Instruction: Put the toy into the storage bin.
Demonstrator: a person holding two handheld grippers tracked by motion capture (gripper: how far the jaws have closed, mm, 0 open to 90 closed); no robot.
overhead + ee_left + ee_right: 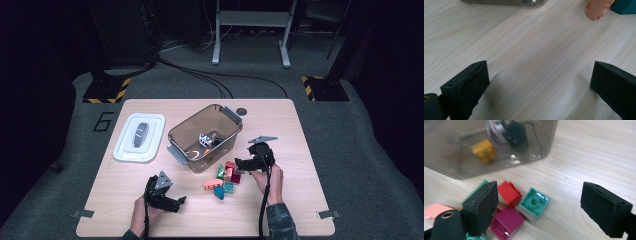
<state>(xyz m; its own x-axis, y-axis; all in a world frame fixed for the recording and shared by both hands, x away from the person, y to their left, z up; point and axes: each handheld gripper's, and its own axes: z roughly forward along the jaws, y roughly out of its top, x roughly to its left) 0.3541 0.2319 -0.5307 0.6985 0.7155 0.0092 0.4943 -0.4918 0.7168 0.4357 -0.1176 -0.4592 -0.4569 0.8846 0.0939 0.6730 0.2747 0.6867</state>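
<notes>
The right hand-held gripper (243,164) hangs released, jaws spread and empty, just beside the pile of toy bricks (225,179) on the counter (300,150), which lies toward its left jaw and in front of the clear tub (202,137); the red brick (509,193) and the mint brick (534,201) sit nearest the gap. The left hand-held gripper (172,202) rests released over bare wood, farther from the pile (so the right hand seems better placed). No brand or label is legible on the things, though a "6" (102,121) is marked on the floor.

A white lid (138,137) lay flat on the tabletop (280,120), left of everything, and black cables (200,75) snaked across the grey floor (350,130) beyond.
</notes>
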